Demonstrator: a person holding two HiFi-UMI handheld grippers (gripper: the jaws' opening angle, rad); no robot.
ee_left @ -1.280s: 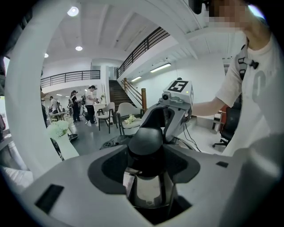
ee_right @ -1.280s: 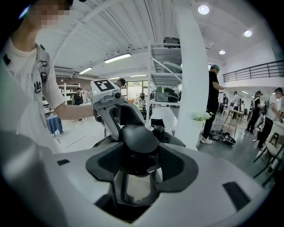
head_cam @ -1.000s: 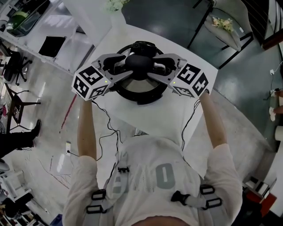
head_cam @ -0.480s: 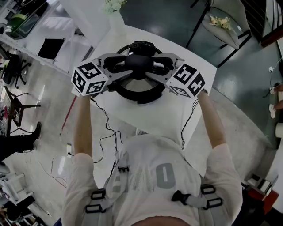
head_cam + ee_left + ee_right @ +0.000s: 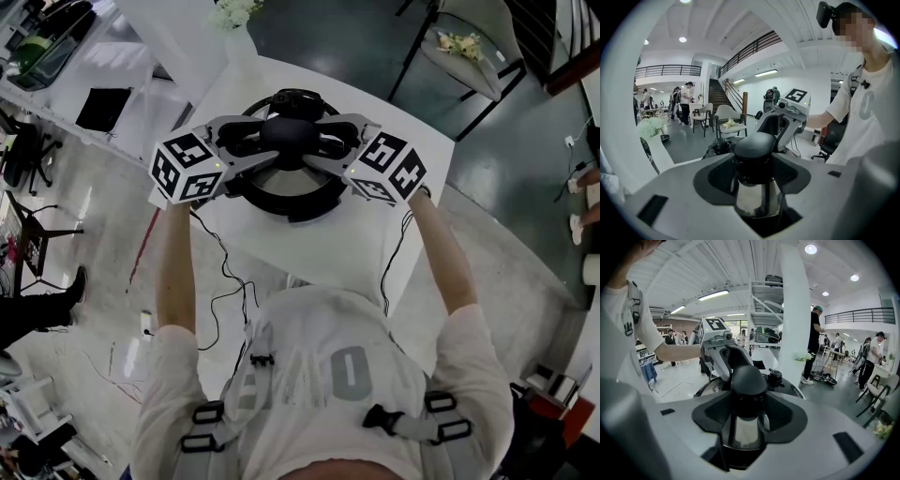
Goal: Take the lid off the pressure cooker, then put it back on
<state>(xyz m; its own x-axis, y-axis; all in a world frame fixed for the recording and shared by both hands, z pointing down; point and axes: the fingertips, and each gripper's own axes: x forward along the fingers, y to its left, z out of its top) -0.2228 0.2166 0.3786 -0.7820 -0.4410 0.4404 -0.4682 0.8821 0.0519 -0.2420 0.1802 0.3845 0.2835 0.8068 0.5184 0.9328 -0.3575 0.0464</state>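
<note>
**Two grips on one knob, and nothing steadying the pot**

The pressure cooker (image 5: 292,202) stands on the white table (image 5: 361,239), and its lid (image 5: 785,386) appears to sit on the pot. The left gripper (image 5: 265,142) and the right gripper (image 5: 317,142) meet over the middle from opposite sides. Each has its jaws about half open and closed round the same black knob (image 5: 286,131) on top of the lid. In both gripper views the knob fills the gap between the jaws.

The main risk is probably the pot itself. If the lid has to be twisted to unlock, nothing holds the body, so the whole cooker may turn or skid on the smooth tabletop instead of releasing.

The knob is rounded and rather small for two grips. If one side squeezes or pulls harder than the other, the pads could ride up over the dome and slip off, letting the lid fall.

An uneven lift could also tip the lid, so that its edge catches on the rim and jams.

The two grippers are close together, so a twist might knock one against the other, or against the small valve (image 5: 775,376) just beside the knob.

Putting the lid back carries its own hazard. If it comes down crooked or turned out of line, it may rest on the rim without seating.
</note>
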